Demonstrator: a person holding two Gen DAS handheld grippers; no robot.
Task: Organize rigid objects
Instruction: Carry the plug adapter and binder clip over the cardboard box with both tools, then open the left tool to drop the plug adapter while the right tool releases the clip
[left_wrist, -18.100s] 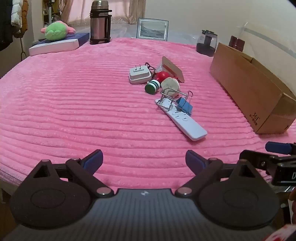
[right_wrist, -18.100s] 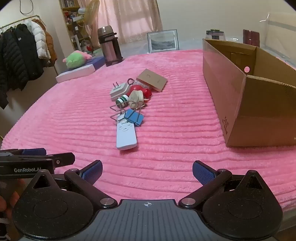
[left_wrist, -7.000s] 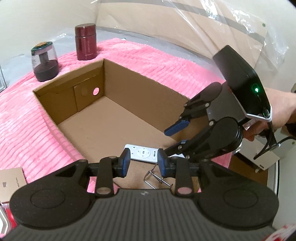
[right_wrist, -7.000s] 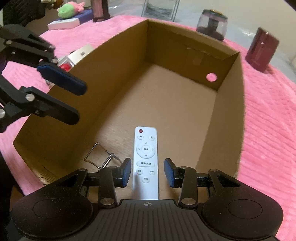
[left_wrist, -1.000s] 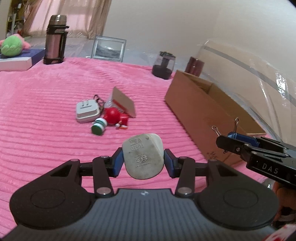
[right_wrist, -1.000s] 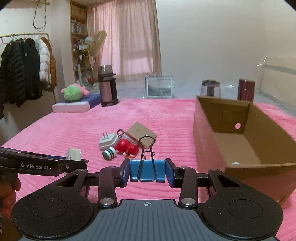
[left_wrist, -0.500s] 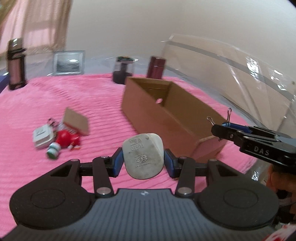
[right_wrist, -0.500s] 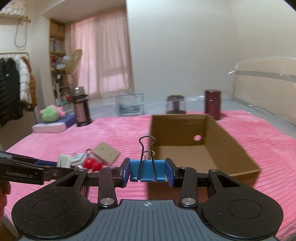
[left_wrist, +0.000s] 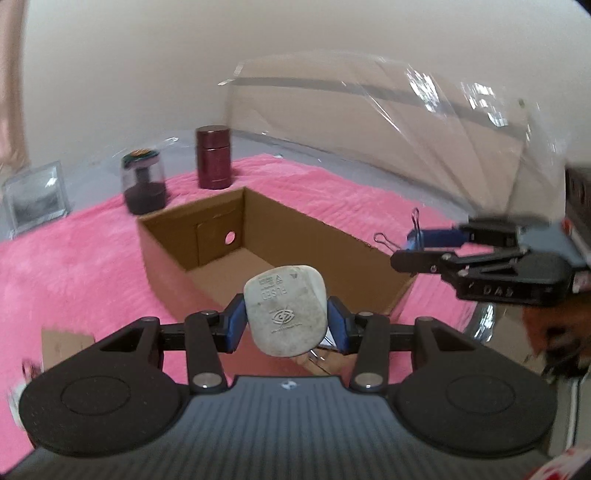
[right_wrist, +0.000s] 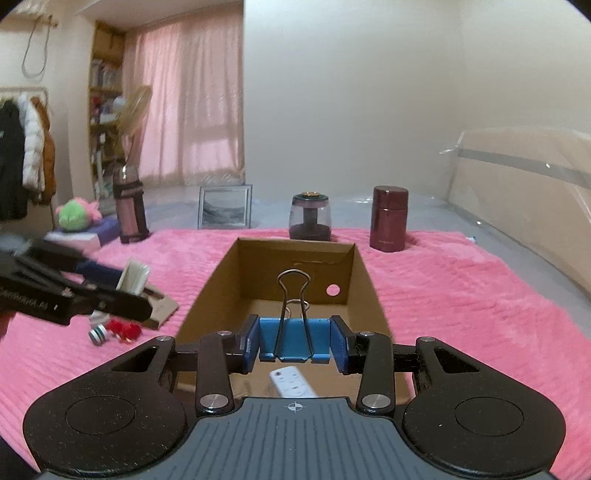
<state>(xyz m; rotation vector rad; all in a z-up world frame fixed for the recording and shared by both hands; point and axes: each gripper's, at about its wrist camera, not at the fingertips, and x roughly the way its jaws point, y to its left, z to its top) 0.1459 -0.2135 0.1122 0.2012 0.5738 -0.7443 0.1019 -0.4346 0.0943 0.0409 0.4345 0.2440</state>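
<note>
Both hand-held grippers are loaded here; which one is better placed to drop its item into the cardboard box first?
Right, probably. The right hand-held gripper holds the blue binder clip over the cardboard box opening; the left hand-held gripper holds the white plug at the near wall.

Maroon canister (right_wrist: 389, 219), dark glass jar (right_wrist: 310, 217), framed picture (right_wrist: 225, 206), thermos (right_wrist: 129, 204), green plush (right_wrist: 77, 214)

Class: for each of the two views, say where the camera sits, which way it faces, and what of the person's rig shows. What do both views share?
Left wrist: behind the left gripper, which clamps a plug; faces the cardboard box, right gripper at right.
Right wrist: behind the right gripper, which clamps a blue binder clip; faces along the box, left gripper at left.
Shared: box, maroon canister, pink blanket.
</note>
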